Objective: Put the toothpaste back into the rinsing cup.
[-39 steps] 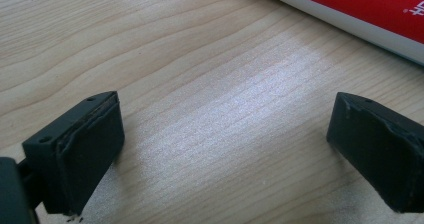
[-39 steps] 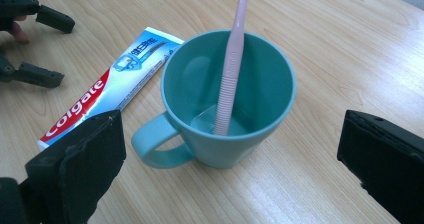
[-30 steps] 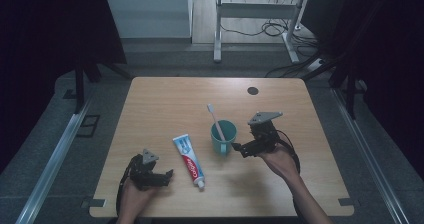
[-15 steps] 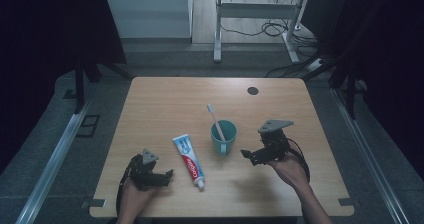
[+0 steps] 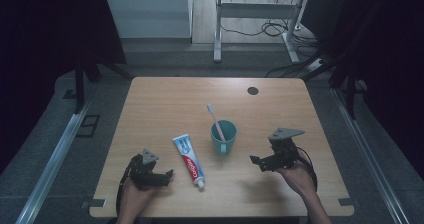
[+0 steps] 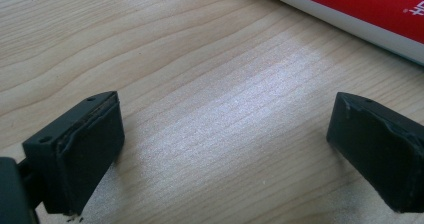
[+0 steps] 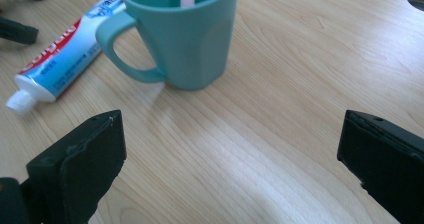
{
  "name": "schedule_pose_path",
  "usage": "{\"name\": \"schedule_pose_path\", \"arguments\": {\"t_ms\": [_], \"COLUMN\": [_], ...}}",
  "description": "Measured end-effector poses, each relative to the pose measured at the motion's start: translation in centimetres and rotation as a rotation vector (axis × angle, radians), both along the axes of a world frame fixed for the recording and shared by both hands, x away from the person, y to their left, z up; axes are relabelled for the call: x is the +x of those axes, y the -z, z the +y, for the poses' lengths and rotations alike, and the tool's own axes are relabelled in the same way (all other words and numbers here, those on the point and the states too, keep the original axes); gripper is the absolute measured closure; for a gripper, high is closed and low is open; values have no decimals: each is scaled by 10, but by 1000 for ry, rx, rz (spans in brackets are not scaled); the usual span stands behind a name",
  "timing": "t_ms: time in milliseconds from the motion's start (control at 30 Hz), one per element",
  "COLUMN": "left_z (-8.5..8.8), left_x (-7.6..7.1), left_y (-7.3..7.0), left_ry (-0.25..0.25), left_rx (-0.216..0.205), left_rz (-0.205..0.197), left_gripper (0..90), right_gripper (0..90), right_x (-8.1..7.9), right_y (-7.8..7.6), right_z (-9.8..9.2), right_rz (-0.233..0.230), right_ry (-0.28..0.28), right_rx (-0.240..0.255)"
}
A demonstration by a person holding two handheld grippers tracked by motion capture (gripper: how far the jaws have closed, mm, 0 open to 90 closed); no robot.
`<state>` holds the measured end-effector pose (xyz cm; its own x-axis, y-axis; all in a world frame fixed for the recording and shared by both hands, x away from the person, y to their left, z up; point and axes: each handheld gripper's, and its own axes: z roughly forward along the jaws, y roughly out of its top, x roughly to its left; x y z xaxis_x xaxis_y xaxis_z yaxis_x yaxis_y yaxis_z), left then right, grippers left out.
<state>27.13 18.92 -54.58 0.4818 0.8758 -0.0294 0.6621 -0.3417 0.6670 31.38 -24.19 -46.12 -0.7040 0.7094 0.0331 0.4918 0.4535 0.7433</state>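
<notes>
Both tongs stand wide open, empty. Toothpaste tube (image 5: pixel 189 156) lies just ahead of left gripper (image 5: pixel 165 175); mug (image 5: pixel 223 137) with toothbrush (image 5: pixel 215 120) ahead of right gripper (image 5: pixel 257 161). Approach the tube squarely, straddling mid-body.

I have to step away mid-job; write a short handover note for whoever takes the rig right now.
Left gripper: open, holding nothing, low over the table just left of the toothpaste.
Right gripper: open, holding nothing, to the right of the mug, jaws pointing at it.
Things: the toothbrush stands in the teal mug, head up, leaning away. The toothpaste lies flat left of the mug, cap toward the person.
Done: toothbrush is in the mug.
Left: the toothpaste is untouched; it is likely next, and the left gripper sits closest to it.
</notes>
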Motion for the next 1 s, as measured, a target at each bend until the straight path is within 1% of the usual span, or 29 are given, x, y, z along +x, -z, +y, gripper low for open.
{"name": "schedule_pose_path", "arguments": {"t_ms": [133,233,367,633,800,867,933,967,1000], "left_z": [0,0,0,0,0,0,0,0,0], "left_x": [0,0,0,0,0,0,0,0,0], "left_y": [0,0,0,0,0,0,0,0,0], "left_ry": [2,2,2,2,2,2,2,2,2], "left_rx": [2,1,2,2,2,2,2,2,1], "left_rz": [1,1,1,1,1,1,1,1,1], "left_gripper": [20,19,20,19,19,20,19,19,19], "right_gripper": [0,0,0,0,0,0,0,0,0], "right_x": [-5,-8,-11,-16,-19,-20,-20,-20,-21], "right_y": [5,11,20,40,57,63,67,67,70], "right_z": [-6,-8,-11,-21,-26,-27,-28,-28,-29], "right_rz": [-10,-15,-24,-3,13,26,29,29,28], "right_ry": [16,27,41,72,80,79,79,79,80], "right_rx": [0,-8,-34,-43,-43,-44,-56,-56,-53]}}
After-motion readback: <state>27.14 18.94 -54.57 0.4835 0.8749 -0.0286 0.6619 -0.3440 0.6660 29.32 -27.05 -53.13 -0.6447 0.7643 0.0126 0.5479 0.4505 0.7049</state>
